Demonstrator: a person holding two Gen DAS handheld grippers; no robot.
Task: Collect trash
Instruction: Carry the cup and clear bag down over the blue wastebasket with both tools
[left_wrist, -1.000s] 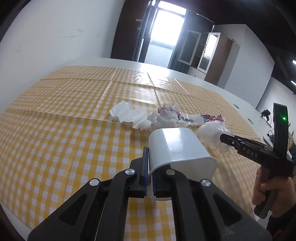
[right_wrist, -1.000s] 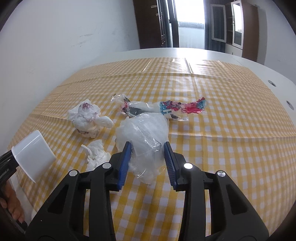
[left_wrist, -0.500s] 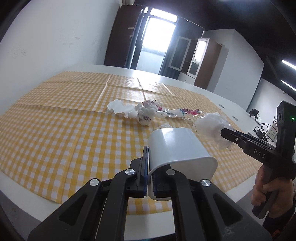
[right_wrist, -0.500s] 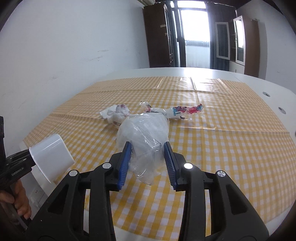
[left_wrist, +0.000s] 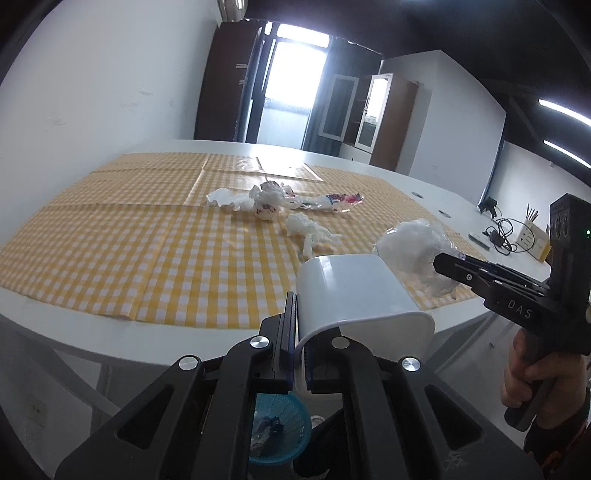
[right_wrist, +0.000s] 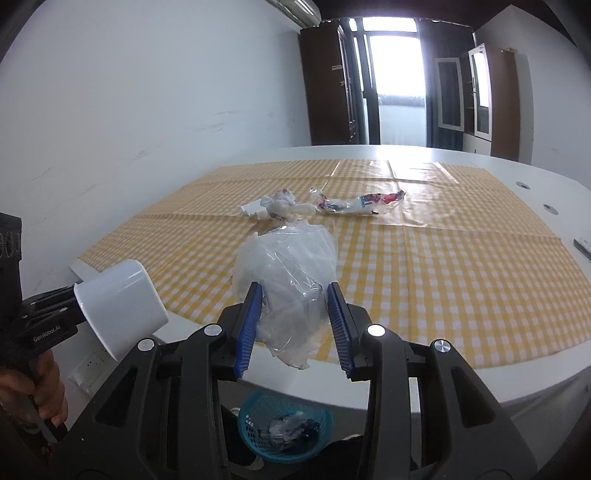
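My left gripper (left_wrist: 302, 345) is shut on the rim of a white plastic cup (left_wrist: 354, 295), held off the table's near edge; the cup also shows in the right wrist view (right_wrist: 118, 308). My right gripper (right_wrist: 293, 325) is shut on a crumpled clear plastic bag (right_wrist: 290, 273), also seen in the left wrist view (left_wrist: 415, 247). A blue mesh waste basket (right_wrist: 284, 428) with some trash inside stands on the floor below both grippers, also seen in the left wrist view (left_wrist: 277, 428). More trash lies on the yellow checked tablecloth (left_wrist: 147, 236): crumpled tissues (left_wrist: 308, 229), a white wad (left_wrist: 266, 201), a colourful wrapper (right_wrist: 364, 201).
The white table's edge (left_wrist: 110, 343) runs just ahead of the grippers. Cables and a small box (left_wrist: 517, 240) sit on the table's far right. A wall stands to the left, a doorway and cabinets at the back.
Both grippers have pulled back and risen off the table with the cup and the bag. The table edge and the blue basket on the floor have come into view.
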